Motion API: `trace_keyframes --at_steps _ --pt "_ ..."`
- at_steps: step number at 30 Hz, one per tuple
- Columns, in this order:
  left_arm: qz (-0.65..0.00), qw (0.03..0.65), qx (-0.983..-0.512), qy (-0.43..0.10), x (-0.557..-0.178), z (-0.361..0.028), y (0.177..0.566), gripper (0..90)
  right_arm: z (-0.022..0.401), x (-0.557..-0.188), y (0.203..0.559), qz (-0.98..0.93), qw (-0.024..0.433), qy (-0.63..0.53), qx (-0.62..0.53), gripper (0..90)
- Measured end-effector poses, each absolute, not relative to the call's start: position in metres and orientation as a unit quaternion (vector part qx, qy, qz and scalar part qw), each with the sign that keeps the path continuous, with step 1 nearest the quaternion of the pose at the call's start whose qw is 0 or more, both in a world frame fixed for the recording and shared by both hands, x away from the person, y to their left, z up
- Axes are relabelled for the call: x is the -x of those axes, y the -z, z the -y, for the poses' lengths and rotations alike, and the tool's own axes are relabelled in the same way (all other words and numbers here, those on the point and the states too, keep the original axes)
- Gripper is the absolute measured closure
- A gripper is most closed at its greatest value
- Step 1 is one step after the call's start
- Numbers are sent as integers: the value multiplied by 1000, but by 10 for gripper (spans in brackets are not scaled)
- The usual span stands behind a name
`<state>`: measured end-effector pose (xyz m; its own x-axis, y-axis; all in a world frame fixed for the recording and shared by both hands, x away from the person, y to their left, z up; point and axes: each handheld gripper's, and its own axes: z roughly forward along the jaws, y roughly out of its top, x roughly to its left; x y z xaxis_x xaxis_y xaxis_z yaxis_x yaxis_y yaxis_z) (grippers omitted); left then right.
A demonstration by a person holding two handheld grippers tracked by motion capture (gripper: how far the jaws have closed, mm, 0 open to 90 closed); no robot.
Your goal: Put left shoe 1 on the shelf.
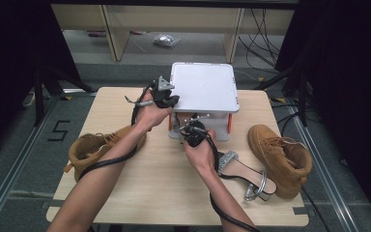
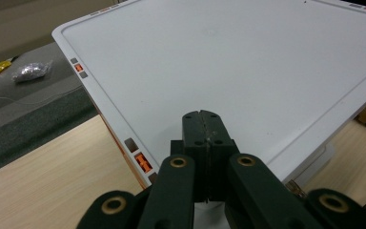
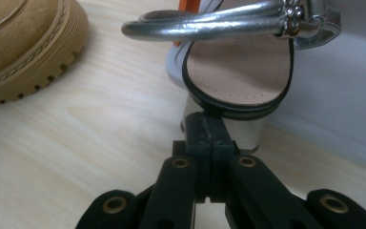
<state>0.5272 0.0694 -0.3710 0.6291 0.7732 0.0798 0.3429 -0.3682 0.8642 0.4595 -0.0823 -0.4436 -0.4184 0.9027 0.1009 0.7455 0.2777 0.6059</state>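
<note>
At the table's far middle: white lidded box (image 1: 204, 92).
Left gripper (image 2: 203, 125): jaws pressed together, empty, over the lid.
Right gripper (image 3: 208, 130): jaws together, nosing a silver sandal's (image 3: 238, 71) heel.
Risk: a nudge could topple that sandal.

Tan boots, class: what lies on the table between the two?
In the high view, a silver sandal lies between the left boot and the right boot, and the person's forearms cross that stretch.
</note>
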Motion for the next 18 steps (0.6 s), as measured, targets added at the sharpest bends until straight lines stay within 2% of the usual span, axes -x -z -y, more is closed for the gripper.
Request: trace_keyframes --at_steps 18 --pt "-353 438 -790 -246 -527 -69 371 900 70 -474 451 -783 169 -317 -507 900"
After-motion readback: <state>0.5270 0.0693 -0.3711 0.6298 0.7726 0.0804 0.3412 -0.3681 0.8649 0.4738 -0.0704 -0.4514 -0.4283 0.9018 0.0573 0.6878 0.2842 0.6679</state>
